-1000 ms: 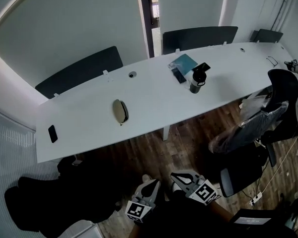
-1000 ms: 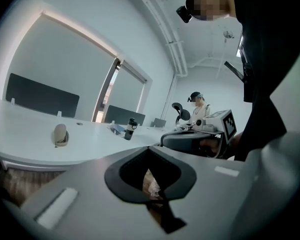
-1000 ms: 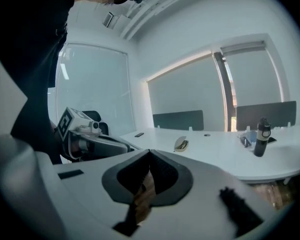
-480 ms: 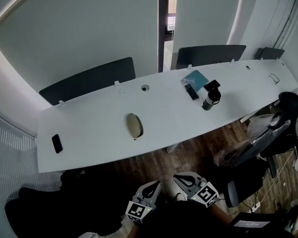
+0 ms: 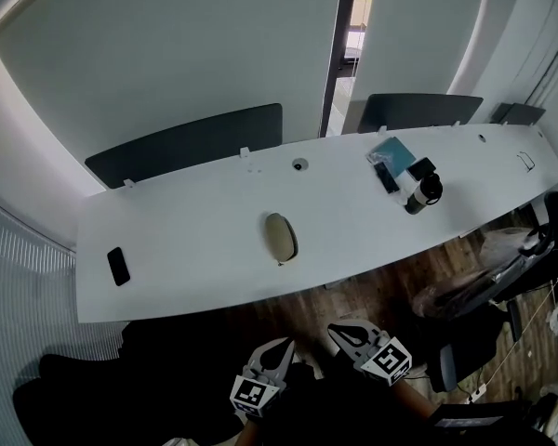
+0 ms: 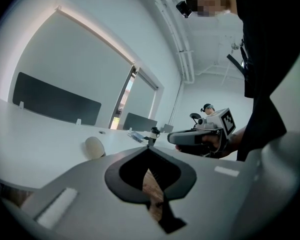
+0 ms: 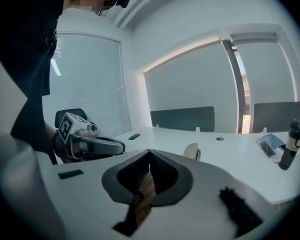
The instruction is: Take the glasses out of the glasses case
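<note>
The beige oval glasses case (image 5: 279,237) lies shut on the long white table (image 5: 195,249), near its middle. It also shows small and far off in the left gripper view, glasses case (image 6: 94,147), and in the right gripper view, glasses case (image 7: 191,151). Both grippers hang low over the floor, short of the table's near edge. My left gripper (image 5: 285,343) is shut and empty, with the jaws meeting at the tip (image 6: 149,148). My right gripper (image 5: 336,326) is shut and empty too (image 7: 150,152). No glasses are in sight.
A black phone (image 5: 118,266) lies at the table's left end. A dark bottle (image 5: 426,191), a teal notebook (image 5: 395,150) and a dark flat item (image 5: 386,177) sit to the right. Office chairs (image 5: 502,277) stand right of me, black seats (image 5: 84,388) at lower left.
The table and case have slid rightward and sit a little lower in the head view as I move along. Both grippers stay shut, side by side.
</note>
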Demonstrator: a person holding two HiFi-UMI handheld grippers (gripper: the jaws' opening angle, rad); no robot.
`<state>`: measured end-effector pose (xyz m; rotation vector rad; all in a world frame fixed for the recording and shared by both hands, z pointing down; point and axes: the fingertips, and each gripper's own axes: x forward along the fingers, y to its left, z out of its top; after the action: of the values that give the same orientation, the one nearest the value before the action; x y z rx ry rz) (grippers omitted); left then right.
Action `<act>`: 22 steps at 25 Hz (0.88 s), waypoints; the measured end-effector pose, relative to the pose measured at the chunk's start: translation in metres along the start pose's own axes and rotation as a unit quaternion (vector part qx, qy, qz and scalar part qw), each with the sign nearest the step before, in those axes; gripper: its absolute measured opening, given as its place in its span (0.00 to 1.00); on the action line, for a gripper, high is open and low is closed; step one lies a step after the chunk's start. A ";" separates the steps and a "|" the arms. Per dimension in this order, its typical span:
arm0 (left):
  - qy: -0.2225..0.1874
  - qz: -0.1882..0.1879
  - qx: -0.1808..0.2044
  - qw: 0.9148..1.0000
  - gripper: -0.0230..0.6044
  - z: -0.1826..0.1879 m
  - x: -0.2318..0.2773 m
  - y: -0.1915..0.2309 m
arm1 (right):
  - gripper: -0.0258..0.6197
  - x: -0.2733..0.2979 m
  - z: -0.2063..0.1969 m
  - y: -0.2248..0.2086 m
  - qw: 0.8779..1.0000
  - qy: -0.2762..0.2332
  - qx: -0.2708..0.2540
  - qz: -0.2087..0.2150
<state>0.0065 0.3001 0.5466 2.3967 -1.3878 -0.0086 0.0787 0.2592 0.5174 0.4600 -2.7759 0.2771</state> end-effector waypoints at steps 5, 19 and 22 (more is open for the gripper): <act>0.002 0.024 -0.008 1.000 0.05 0.002 -0.003 0.029 | 0.05 0.018 0.007 -0.009 1.000 -0.001 0.003 0.009; 0.001 0.049 -0.005 0.999 0.05 0.058 0.081 0.070 | 0.05 0.079 0.034 -0.112 0.999 -0.010 0.012 0.051; 0.005 0.058 0.012 0.998 0.05 0.057 0.101 0.081 | 0.05 0.081 0.035 -0.131 0.998 -0.008 0.020 0.064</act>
<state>-0.0199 0.1619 0.5371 2.3278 -1.5283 0.0506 0.0405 0.1063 0.5296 0.2951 -2.8255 0.3595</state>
